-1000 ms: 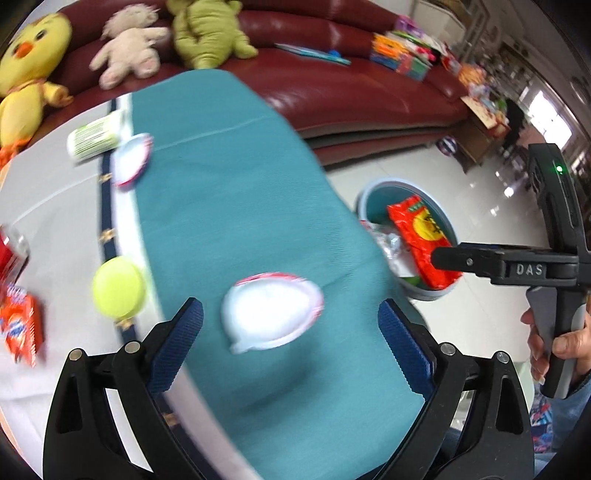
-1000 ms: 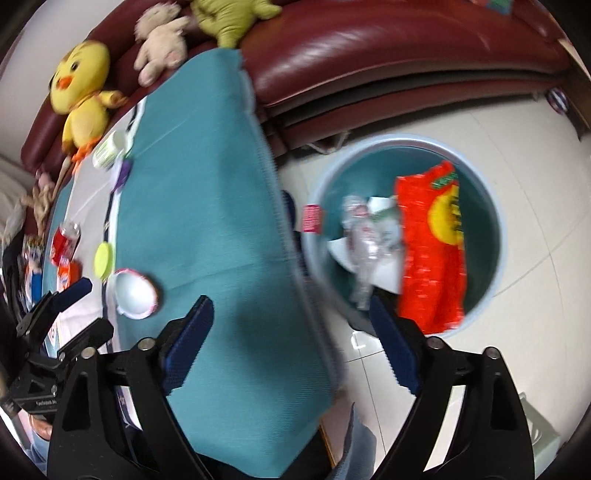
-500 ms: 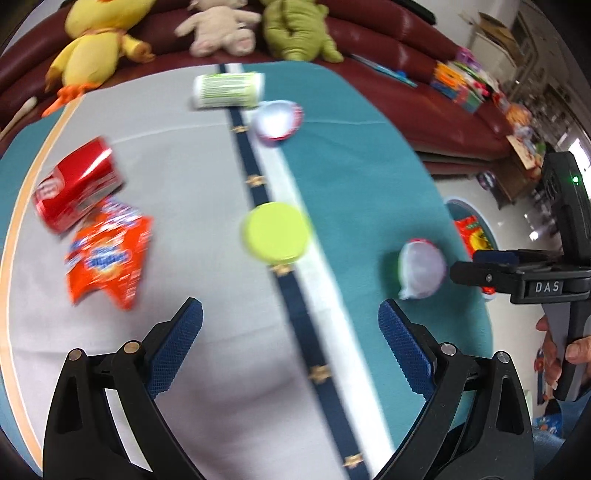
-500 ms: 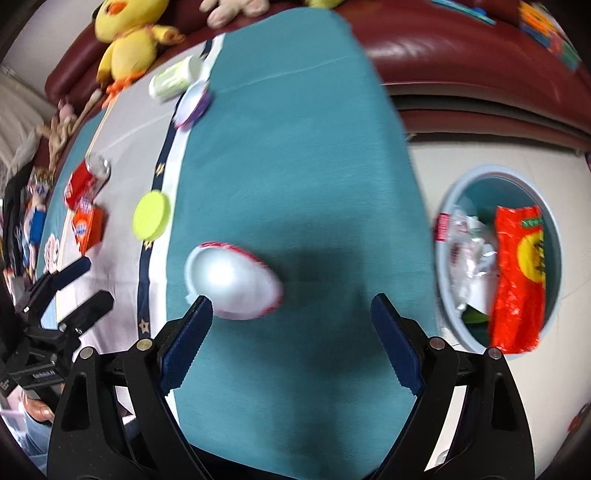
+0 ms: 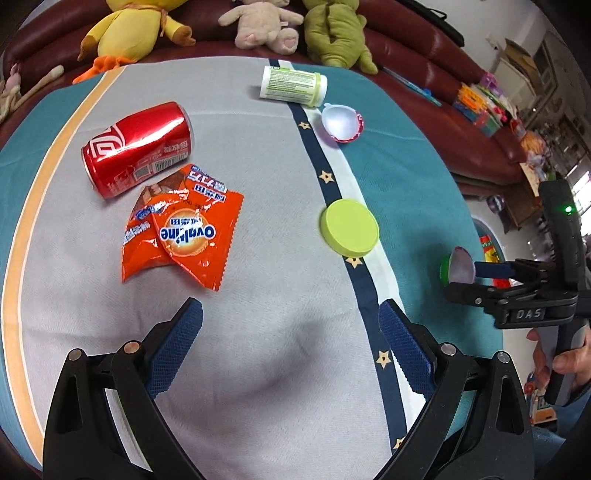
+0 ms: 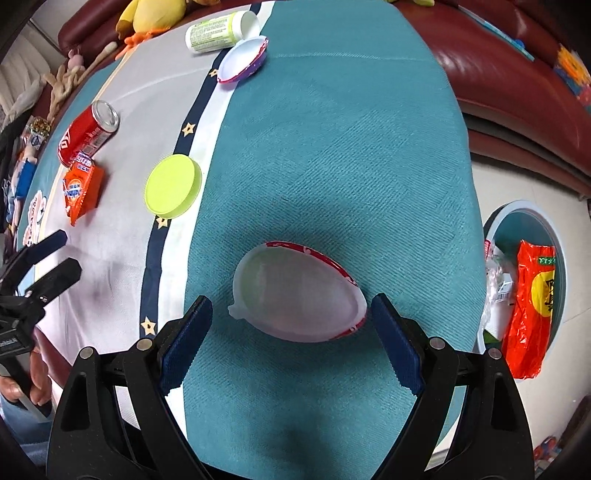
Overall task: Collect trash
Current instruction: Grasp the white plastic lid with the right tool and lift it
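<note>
Now both grippers hang over the cloth-covered table [image 5: 258, 350], whereas a second ago the right wrist view looked straight down into the trash bin [image 6: 517, 214] and the left wrist view showed mostly teal cloth with the bin beyond it. The right gripper [image 6: 291, 339] has its blue pads spread wide with nothing clamped; the white egg-shaped half shell with a red rim [image 6: 299, 295] lies open side up on the teal cloth between and just ahead of the fingers, not touched by either pad. A second ago that shell sat far off to the left in this view. The bin, holding an orange-red bag [image 6: 532, 306] and crumpled clear plastic, now sits at the right edge on the floor. The left gripper [image 5: 291, 347] is also wide apart and empty, over bare grey cloth. Ahead of it lie an orange Ovaltine wrapper [image 5: 181, 229] touching a dented red can [image 5: 140, 147], a lime-green lid [image 5: 349, 227] on the navy star stripe, a second shell half [image 5: 341, 122] and a white bottle with a green label [image 5: 291, 86] on its side just beside it. Plush toys [image 5: 266, 22] line the red sofa [image 5: 424, 74] behind the table.
</note>
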Demonstrator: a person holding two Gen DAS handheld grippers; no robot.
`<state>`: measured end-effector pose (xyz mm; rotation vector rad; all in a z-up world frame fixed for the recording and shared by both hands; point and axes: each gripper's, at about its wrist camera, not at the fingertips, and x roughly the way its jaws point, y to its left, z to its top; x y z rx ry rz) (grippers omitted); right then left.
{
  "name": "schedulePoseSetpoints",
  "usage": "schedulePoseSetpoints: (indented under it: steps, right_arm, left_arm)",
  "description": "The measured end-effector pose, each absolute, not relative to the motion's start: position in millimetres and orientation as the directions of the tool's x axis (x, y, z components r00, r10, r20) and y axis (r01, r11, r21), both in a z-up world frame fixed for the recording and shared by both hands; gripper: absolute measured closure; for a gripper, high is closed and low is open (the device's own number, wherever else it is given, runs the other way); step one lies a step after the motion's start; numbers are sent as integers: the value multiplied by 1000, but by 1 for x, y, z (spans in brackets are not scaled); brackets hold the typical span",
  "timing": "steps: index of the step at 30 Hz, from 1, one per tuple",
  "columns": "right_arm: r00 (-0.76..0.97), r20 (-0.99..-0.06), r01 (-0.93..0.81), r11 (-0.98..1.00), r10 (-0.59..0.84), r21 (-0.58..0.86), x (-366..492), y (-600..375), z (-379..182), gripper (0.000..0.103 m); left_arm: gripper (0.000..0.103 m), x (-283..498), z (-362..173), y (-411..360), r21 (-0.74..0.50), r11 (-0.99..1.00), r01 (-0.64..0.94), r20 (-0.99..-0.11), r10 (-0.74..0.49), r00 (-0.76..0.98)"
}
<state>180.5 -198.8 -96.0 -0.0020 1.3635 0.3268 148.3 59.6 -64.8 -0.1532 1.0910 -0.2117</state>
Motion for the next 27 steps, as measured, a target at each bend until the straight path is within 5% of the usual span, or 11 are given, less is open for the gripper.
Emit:
schedulePoseSetpoints:
  steps: [5,7,27]
  right_arm:
    - [178,-959,-241,955,220,175,182,-195,-104,20]
    - [191,-957,-245,955,218,169,182,-196,-105,31]
    - [230,-910,-96,938,346,333,282,-258,-80,31]
  left_arm:
    - [7,150,-65,55,-236,966,105,-859,-258,443]
    - [7,151,-65,52,-232,966,113,-860,-258,441]
    - [7,268,-61,-8,-127,972,196,-851,-209,481]
